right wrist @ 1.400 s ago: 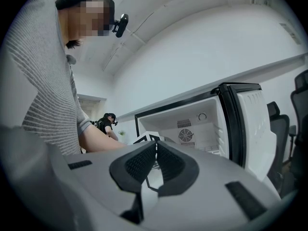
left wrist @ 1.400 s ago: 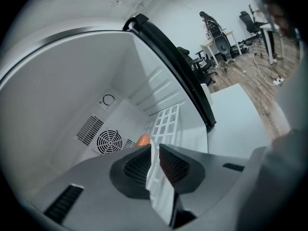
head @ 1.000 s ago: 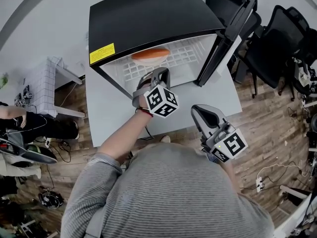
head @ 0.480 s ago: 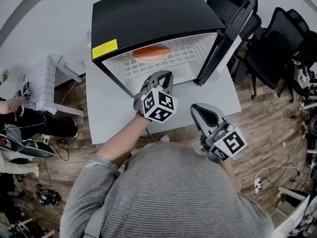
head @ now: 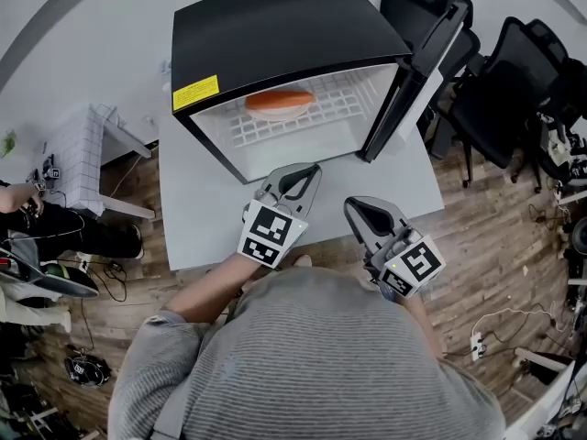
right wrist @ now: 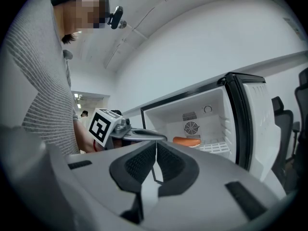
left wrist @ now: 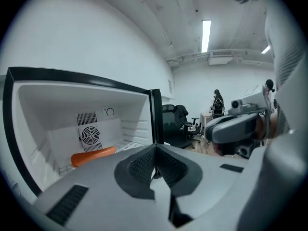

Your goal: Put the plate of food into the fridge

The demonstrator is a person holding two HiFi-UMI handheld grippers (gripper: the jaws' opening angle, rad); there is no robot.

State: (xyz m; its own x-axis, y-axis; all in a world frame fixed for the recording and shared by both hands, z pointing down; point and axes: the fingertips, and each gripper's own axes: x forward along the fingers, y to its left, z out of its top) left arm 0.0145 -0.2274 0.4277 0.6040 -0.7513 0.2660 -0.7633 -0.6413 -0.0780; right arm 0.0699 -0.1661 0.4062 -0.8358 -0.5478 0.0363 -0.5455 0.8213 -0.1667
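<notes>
The plate lies flat on the wire shelf inside the open fridge, near the back wall. Its long axis runs side to side, parallel to the front opening. Bare shelf shows in front of it and to its right. The door stands swung out at the right, edge toward the table. A clear strip of table lies before the opening. Both tongs are outside the fridge, above that strip. The left gripper has its jaws pressed together on nothing. The right gripper is likewise closed and empty.
</notes>
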